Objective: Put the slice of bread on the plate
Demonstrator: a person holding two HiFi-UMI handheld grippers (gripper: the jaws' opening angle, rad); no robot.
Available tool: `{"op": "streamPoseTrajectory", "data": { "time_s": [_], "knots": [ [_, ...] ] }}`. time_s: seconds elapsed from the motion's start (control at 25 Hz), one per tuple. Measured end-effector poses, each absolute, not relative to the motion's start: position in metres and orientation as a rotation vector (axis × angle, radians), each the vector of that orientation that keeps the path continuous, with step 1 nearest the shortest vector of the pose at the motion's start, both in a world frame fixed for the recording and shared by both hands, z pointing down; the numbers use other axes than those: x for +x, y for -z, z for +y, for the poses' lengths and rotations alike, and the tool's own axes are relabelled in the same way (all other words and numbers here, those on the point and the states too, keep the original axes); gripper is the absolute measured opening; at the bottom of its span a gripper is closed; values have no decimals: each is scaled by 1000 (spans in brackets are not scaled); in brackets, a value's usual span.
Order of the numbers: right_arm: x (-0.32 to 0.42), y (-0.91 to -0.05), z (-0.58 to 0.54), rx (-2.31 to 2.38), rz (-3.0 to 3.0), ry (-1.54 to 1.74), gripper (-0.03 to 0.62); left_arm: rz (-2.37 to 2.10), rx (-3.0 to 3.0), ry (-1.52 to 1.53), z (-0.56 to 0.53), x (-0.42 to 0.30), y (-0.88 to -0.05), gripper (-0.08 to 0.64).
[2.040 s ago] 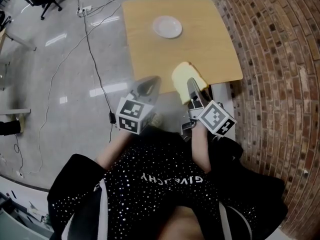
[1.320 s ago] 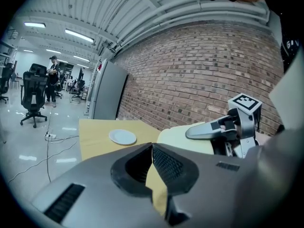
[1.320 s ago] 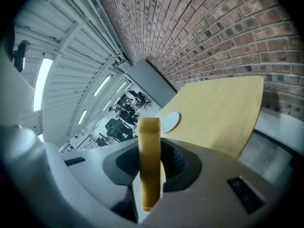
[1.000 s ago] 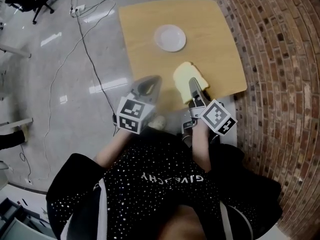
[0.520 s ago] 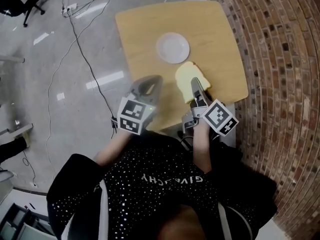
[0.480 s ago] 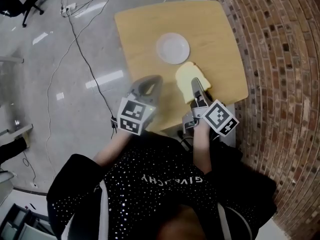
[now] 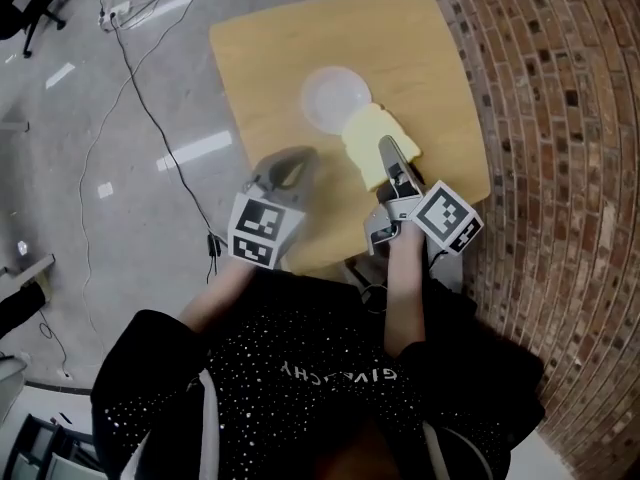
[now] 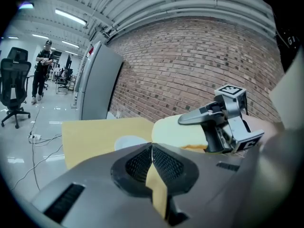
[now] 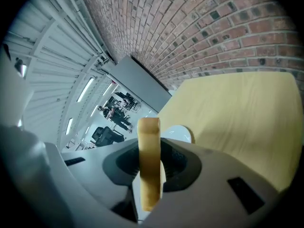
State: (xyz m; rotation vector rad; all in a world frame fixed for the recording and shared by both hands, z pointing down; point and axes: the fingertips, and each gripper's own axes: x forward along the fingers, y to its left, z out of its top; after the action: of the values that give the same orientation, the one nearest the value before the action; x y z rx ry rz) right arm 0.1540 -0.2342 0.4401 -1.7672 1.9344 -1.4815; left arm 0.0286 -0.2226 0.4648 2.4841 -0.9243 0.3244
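Note:
My right gripper [image 7: 386, 158] is shut on a pale yellow slice of bread [image 7: 368, 136] and holds it edge-up above the wooden table [image 7: 260, 58]. In the head view the slice's far end overlaps the near right rim of the white plate [image 7: 330, 98]. The right gripper view shows the bread [image 9: 148, 141] standing between the pads, with the plate [image 9: 184, 134] just beyond it. My left gripper [image 7: 290, 164] hovers to the left of the bread, jaws shut and holding nothing. In the left gripper view the shut tips [image 8: 152, 148] point at the plate [image 8: 129, 141], and the bread [image 8: 176, 132] hangs at the right.
A brick wall [image 7: 560, 118] runs close along the table's right side. Cables [image 7: 150, 118] trail over the shiny floor to the left. An office chair [image 8: 12, 91] and a person [image 8: 42, 70] stand far off, beside a grey cabinet [image 8: 97, 87].
Both grippers moved forward over the table. The bread, still gripped, went from the near table edge to the plate's near rim.

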Motion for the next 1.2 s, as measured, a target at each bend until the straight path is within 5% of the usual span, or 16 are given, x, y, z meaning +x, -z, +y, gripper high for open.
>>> {"op": "streamPoseTrajectory", "data": {
  "time_s": [1.2],
  "knots": [
    [106,-534,-345,-1343,1880,1862,98,-1114,2367,-261,-237,11,-477,11]
  ]
}}
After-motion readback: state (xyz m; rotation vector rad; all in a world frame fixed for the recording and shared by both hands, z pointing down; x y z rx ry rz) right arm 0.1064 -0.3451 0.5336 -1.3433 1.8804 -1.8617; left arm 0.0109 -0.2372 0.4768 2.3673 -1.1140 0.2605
